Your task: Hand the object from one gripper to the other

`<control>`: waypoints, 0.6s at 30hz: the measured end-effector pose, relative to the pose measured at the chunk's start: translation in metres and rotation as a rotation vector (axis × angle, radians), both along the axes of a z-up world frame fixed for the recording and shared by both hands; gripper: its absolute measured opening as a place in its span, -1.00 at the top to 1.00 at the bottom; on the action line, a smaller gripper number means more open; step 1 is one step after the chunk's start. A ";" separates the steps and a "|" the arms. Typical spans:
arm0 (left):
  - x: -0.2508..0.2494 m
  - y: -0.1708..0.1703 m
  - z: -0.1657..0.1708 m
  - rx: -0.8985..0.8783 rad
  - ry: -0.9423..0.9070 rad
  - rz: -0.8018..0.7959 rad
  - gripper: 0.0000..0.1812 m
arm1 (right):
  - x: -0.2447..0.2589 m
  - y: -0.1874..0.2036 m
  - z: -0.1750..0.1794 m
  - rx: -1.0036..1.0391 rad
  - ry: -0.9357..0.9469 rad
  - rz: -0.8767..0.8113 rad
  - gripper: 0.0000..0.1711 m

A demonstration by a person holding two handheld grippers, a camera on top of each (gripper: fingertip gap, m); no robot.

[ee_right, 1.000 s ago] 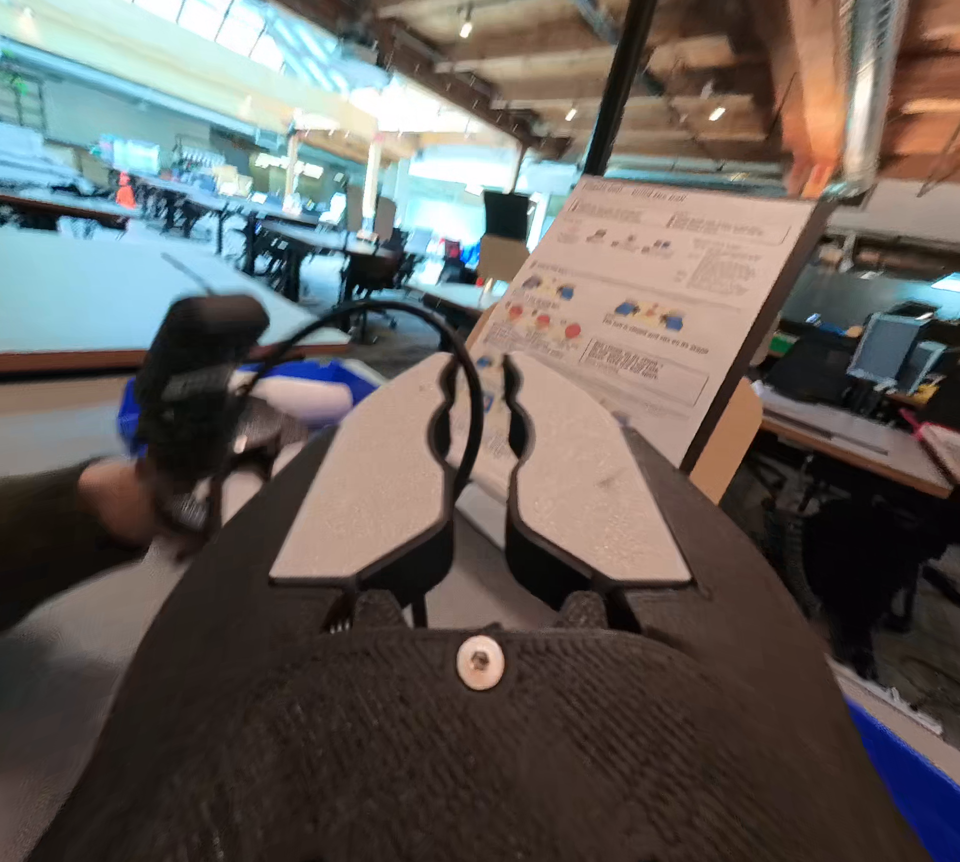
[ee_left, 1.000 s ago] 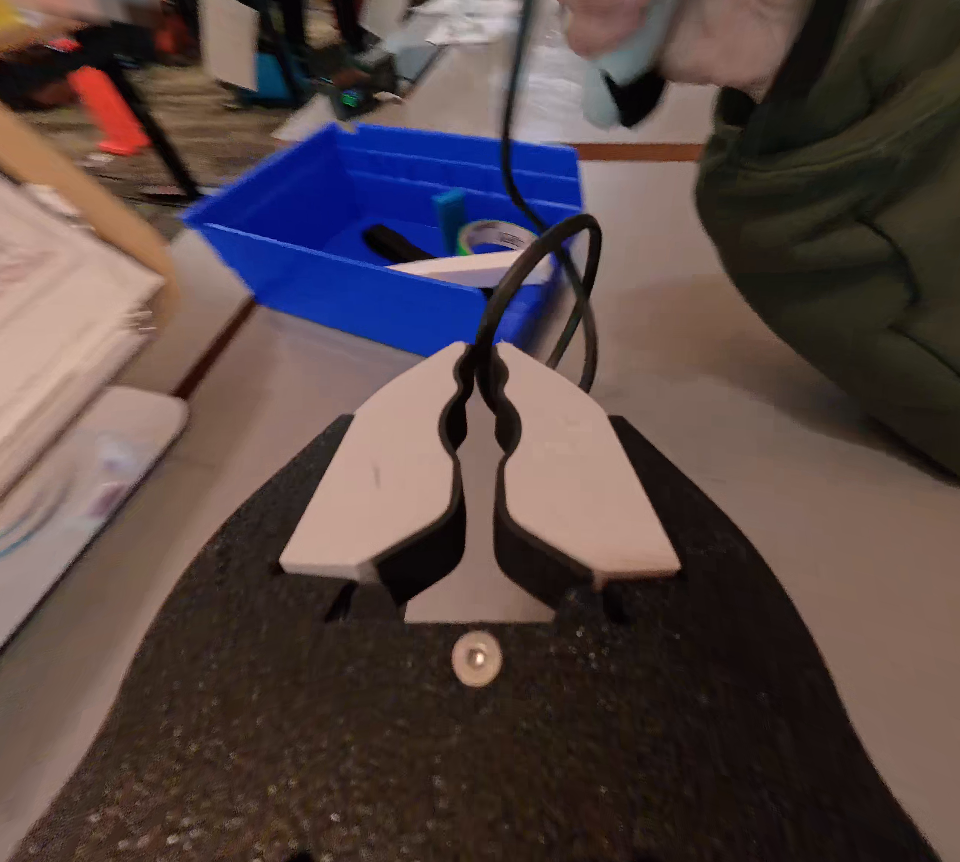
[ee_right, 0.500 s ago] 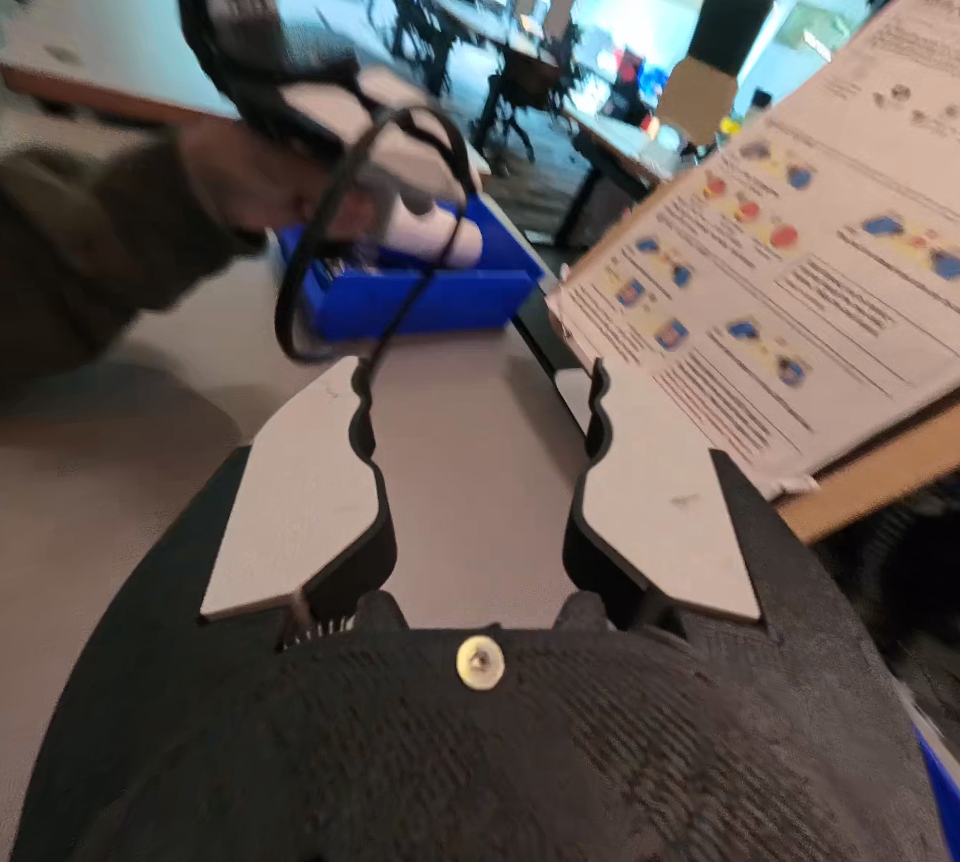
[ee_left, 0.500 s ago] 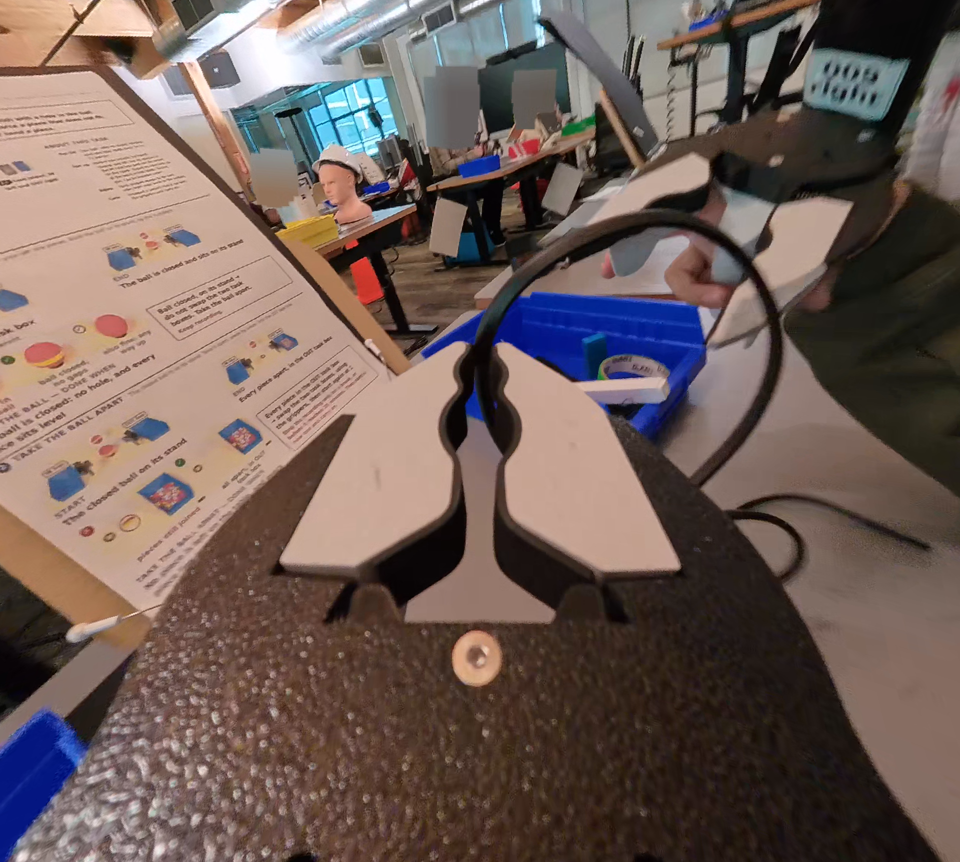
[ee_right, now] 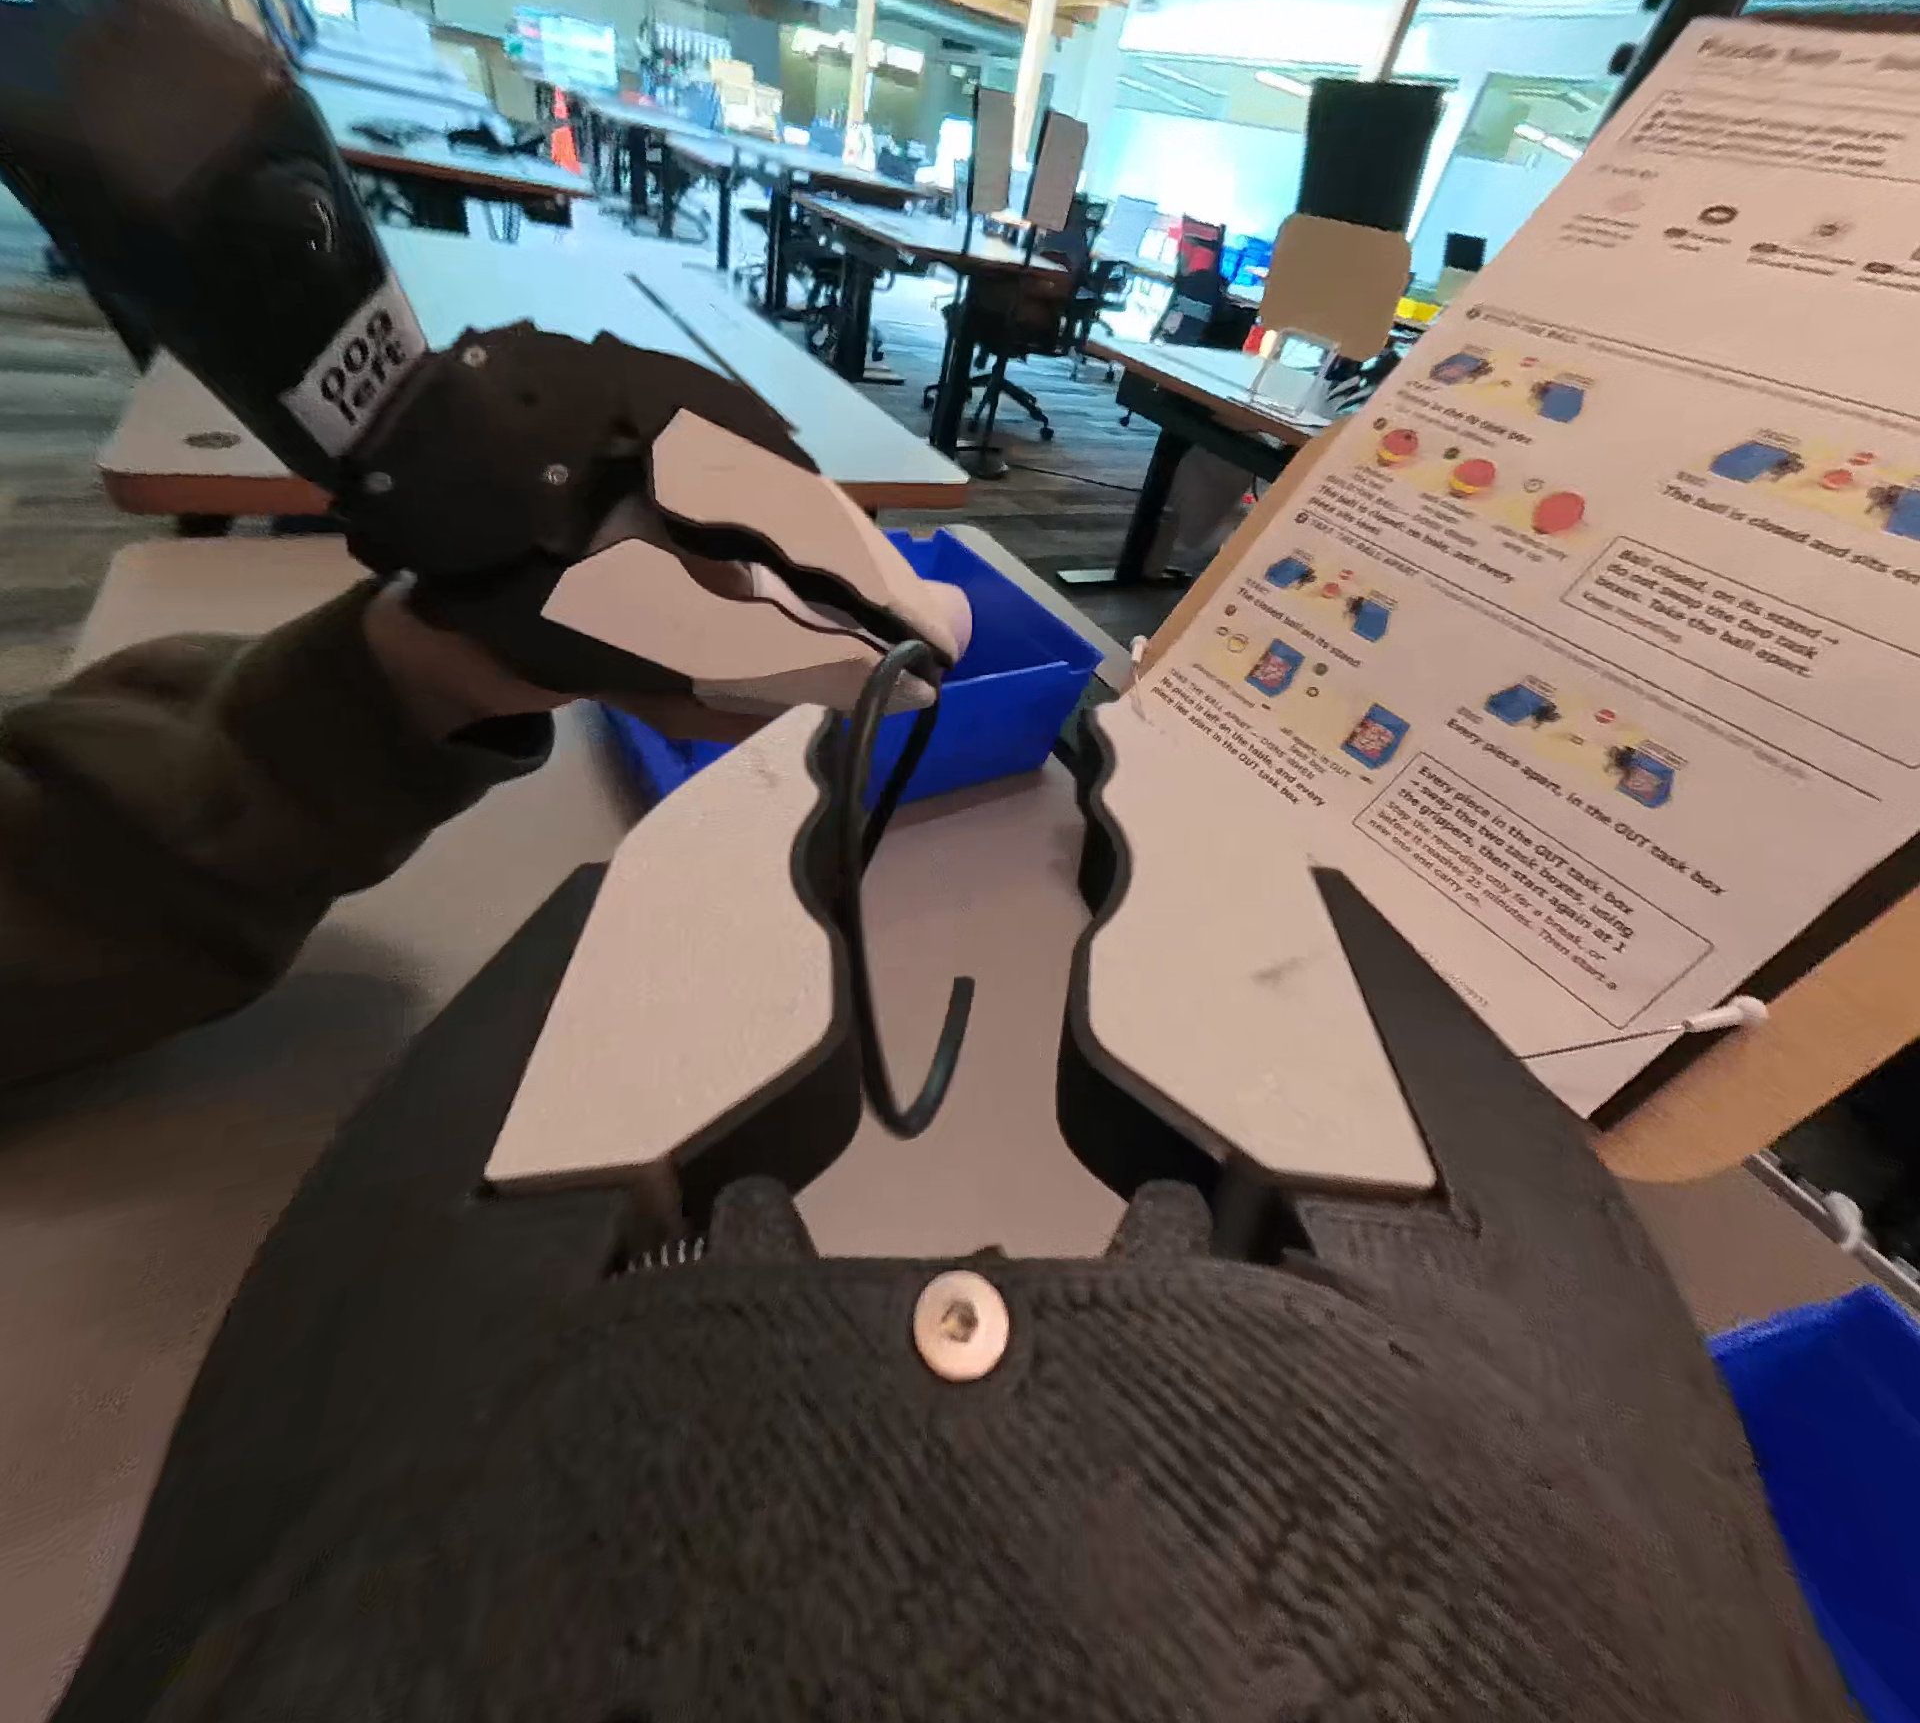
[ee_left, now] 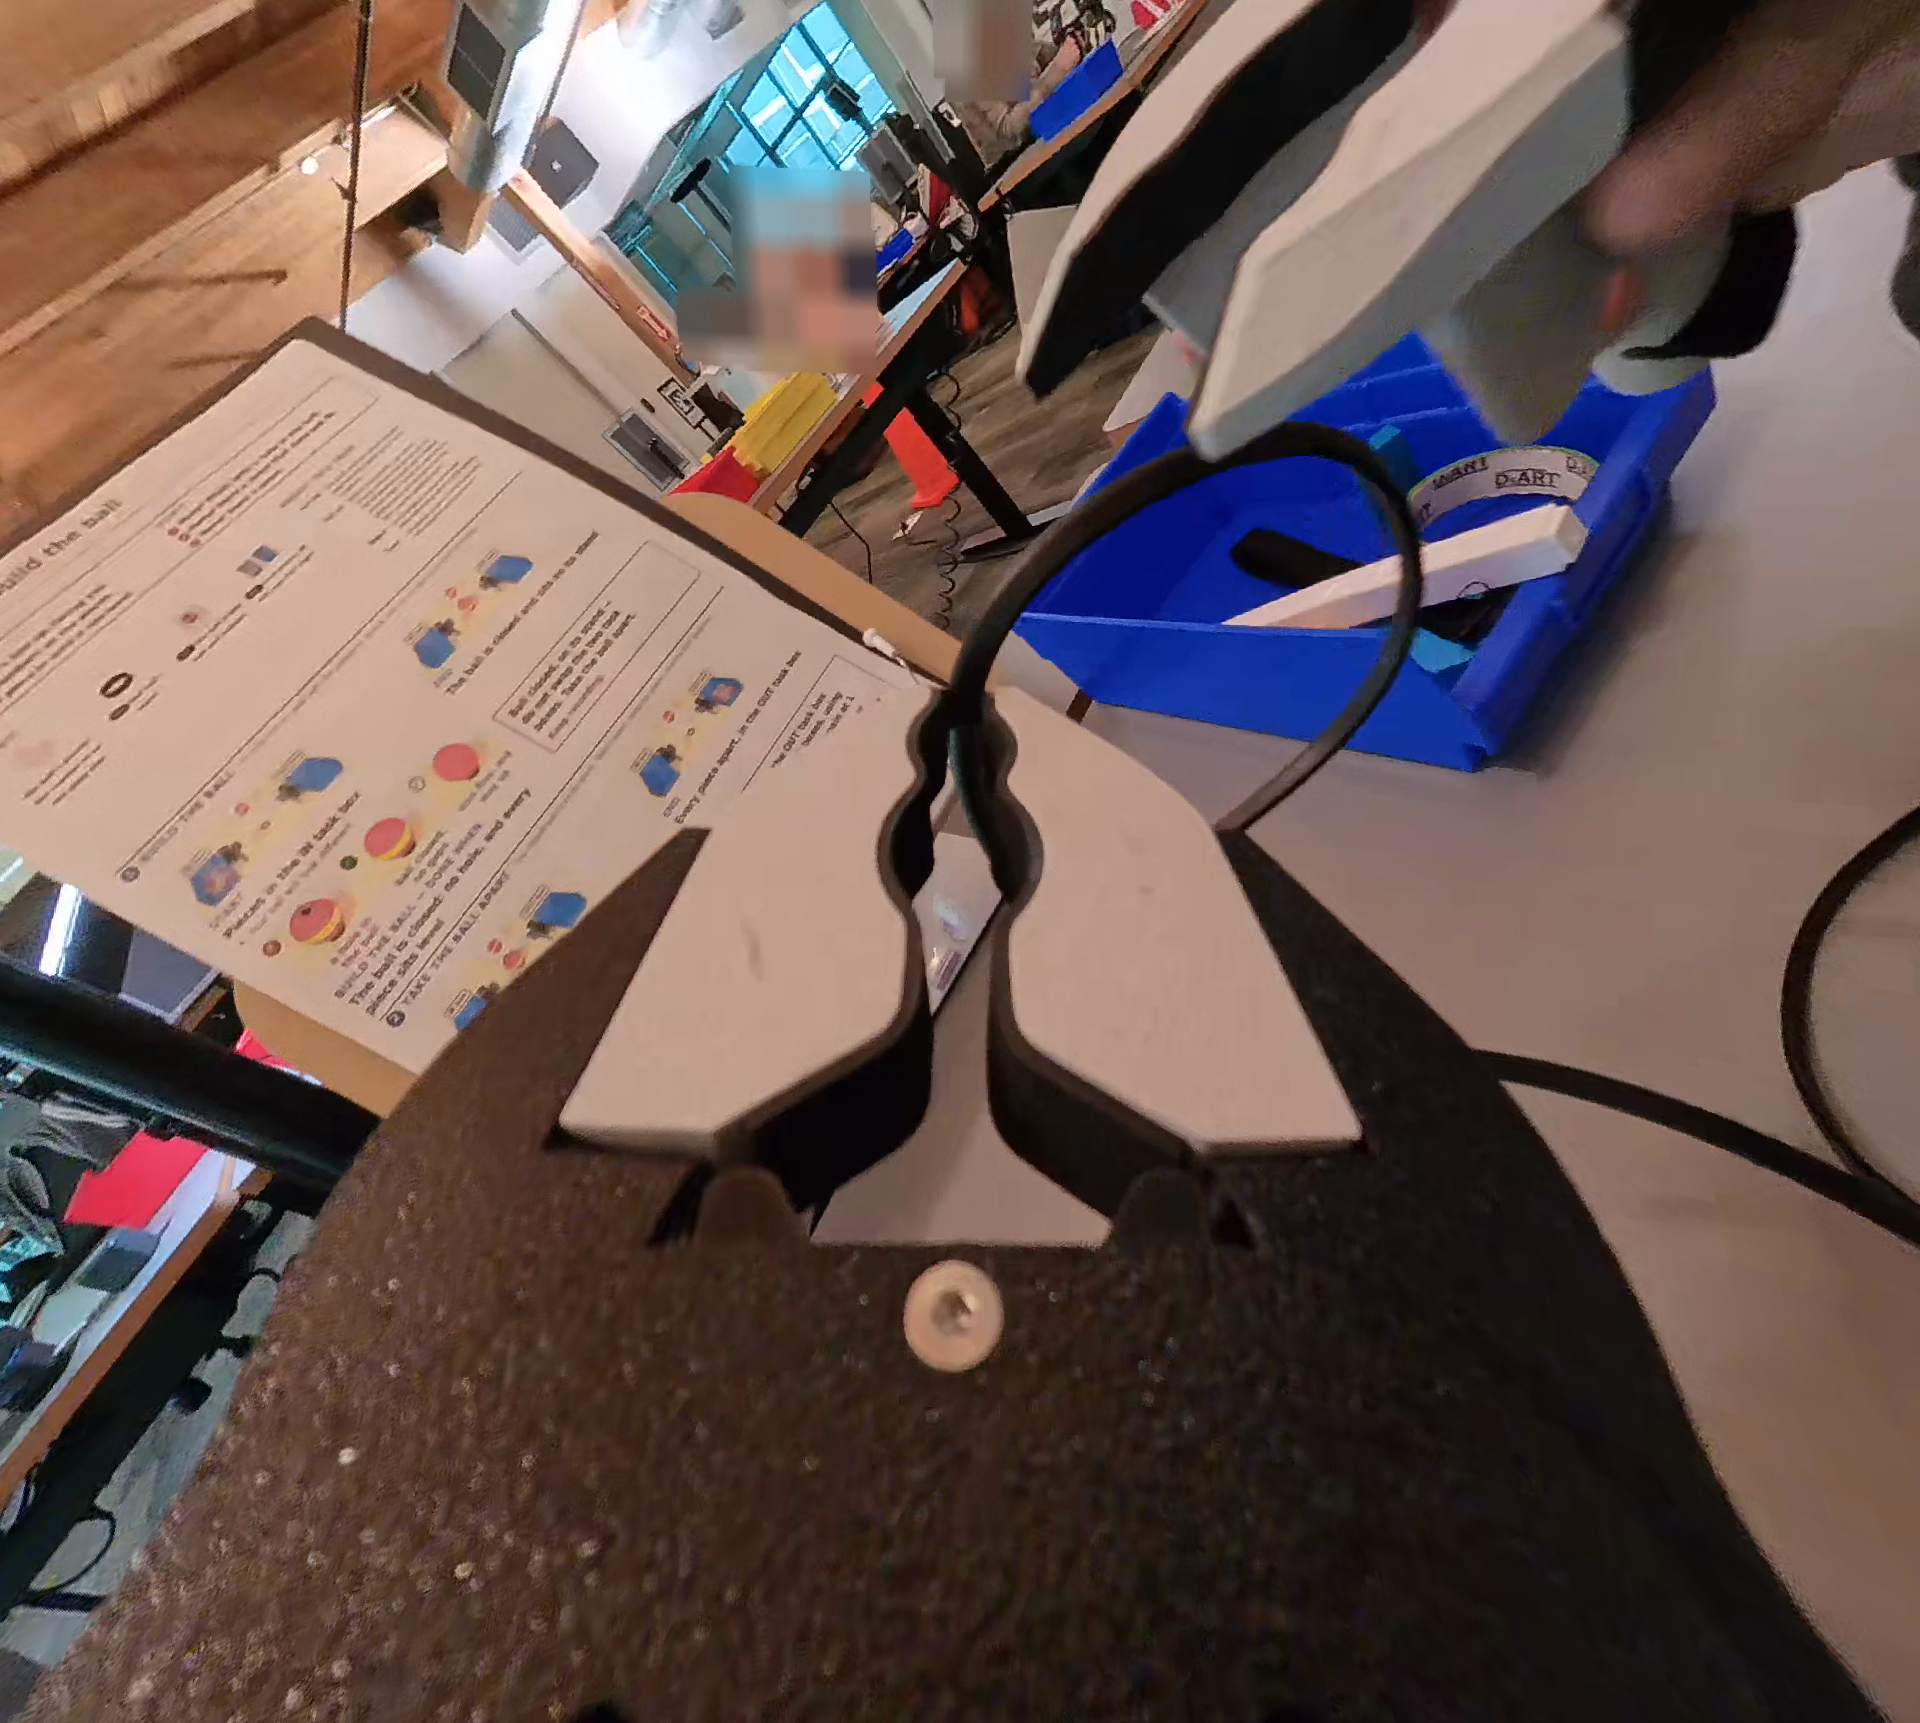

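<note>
A thin black cable (ee_left: 1397,593) is the object. My left gripper (ee_left: 961,738) is shut on it, and the cable arcs out from the fingertips in a loop. In the right wrist view my right gripper (ee_right: 956,728) is open, and the free end of the cable (ee_right: 857,894) hangs between its fingers without being pinched. The left gripper (ee_right: 914,665) pinches the cable just beyond the right fingertips. In the left wrist view the right gripper (ee_left: 1122,400) hovers open just above the loop.
A blue bin (ee_left: 1247,686) holding a tape roll (ee_left: 1496,478) and a white bar (ee_left: 1455,561) stands on the grey table (ee_left: 1610,894). A printed instruction board (ee_right: 1558,634) leans at the right. Another blue bin (ee_right: 1829,1465) sits at the lower right. My right fingertips sit around 5 cm from my left ones.
The right gripper has opened and let go of the cable, then come back with the loop between its open fingers. The left gripper has stayed shut on the cable and lifted.
</note>
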State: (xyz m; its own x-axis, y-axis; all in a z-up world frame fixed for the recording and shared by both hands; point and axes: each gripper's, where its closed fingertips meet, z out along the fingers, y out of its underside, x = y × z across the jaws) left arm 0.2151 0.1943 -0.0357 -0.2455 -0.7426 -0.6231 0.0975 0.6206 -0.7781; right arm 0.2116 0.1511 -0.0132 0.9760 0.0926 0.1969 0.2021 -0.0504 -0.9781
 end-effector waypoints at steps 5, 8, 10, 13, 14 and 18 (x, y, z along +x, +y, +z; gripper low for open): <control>0.003 -0.006 -0.005 0.040 0.013 0.004 0.95 | -0.011 0.007 -0.018 -0.099 -0.098 0.030 0.78; 0.003 -0.009 -0.006 0.033 0.018 -0.005 0.95 | -0.011 0.010 -0.022 -0.121 -0.124 0.026 0.90; 0.004 -0.008 -0.008 0.038 0.024 0.000 0.95 | -0.004 0.012 -0.019 -0.113 -0.137 -0.017 0.93; 0.003 -0.015 -0.009 -0.068 0.052 -0.069 0.94 | -0.001 0.010 -0.008 -0.056 -0.162 -0.037 0.93; 0.003 -0.018 -0.009 -0.136 0.065 -0.103 0.93 | 0.003 0.009 -0.004 -0.032 -0.164 -0.058 0.94; 0.008 -0.018 -0.027 -0.359 0.241 -0.158 0.42 | 0.022 -0.002 0.027 0.150 -0.140 -0.173 0.94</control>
State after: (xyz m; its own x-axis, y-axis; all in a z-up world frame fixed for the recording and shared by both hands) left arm 0.2230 0.1765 -0.0625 -0.4791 -0.8430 -0.2444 -0.0412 0.2998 -0.9531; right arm 0.2339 0.1492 0.0136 0.9372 -0.1138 0.3297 0.3366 0.0470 -0.9405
